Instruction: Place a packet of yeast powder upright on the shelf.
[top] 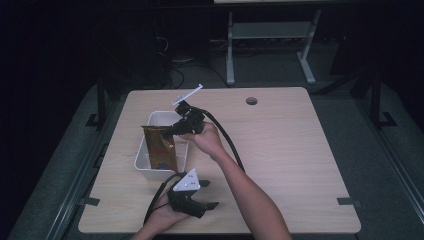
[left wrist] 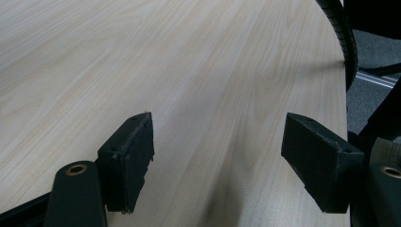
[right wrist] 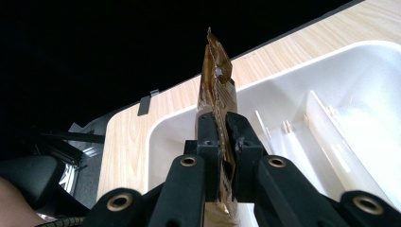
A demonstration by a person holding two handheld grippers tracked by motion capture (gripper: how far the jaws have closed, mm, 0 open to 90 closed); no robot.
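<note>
Right gripper view: tongs (right wrist: 221,142) pinching packet (right wrist: 216,90)

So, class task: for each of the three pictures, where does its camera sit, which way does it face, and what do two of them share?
High view: above the near edge, facing forward and down on the pale wooden table; both forearms, the left gripper and right gripper show.
Left gripper view: rides the left gripper, looking along open fingers across bare tabletop.
Right gripper view: rides the right gripper, fingers shut on the shiny brown foil packet over the white plastic bin.
Shared: high and right gripper views show packet and bin.
</note>
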